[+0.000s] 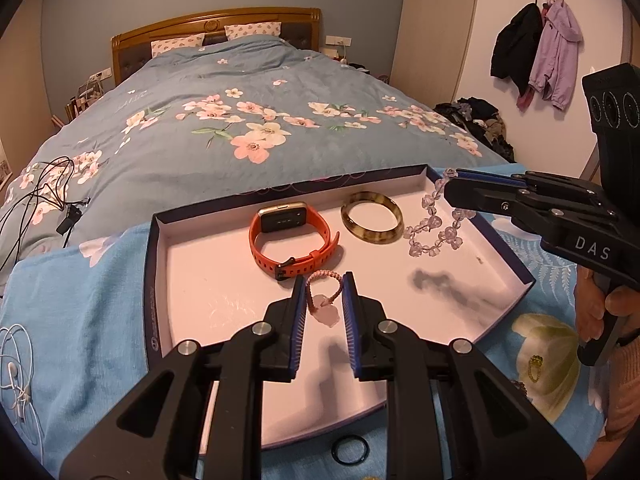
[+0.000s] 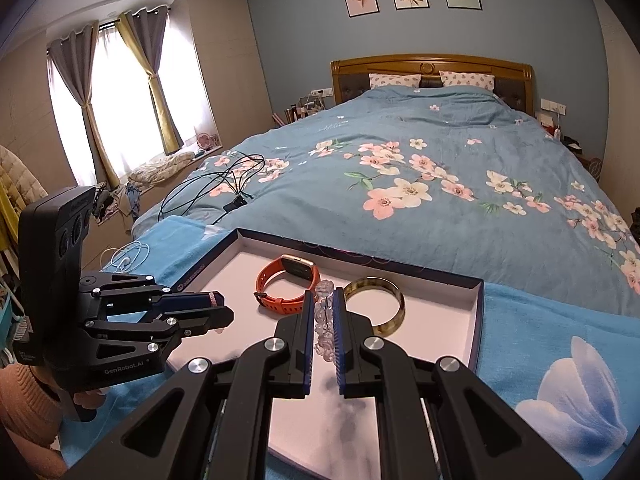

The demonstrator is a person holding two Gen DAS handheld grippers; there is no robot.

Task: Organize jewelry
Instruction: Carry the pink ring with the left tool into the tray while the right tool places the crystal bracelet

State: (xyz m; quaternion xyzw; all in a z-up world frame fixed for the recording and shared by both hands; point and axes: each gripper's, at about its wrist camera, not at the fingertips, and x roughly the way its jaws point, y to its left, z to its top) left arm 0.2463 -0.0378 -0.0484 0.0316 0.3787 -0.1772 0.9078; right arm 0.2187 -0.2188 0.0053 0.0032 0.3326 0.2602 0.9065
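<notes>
A shallow box tray [image 1: 151, 264] with a white floor lies on a blue towel on the bed. In it are an orange smartwatch [image 1: 290, 240] and a tortoiseshell bangle [image 1: 372, 218]. My left gripper [image 1: 324, 280] is shut on a pink braided bracelet [image 1: 325, 300], whose pink pendant hangs over the tray's near part. My right gripper [image 1: 454, 184] comes in from the right, shut on a clear bead bracelet [image 1: 434, 226] that dangles to the tray floor beside the bangle. The right wrist view shows those beads [image 2: 325, 320] pinched in the right gripper [image 2: 323, 294], with the left gripper [image 2: 222, 306] at the left.
On the towel near the tray's front edge lies a black ring [image 1: 350, 450], and a yellow-green beaded ring [image 1: 534, 366] rests to the right. White earphones [image 1: 16, 360] and black cables [image 1: 44, 188] lie on the left. A person's hand [image 1: 592, 320] holds the right gripper's handle.
</notes>
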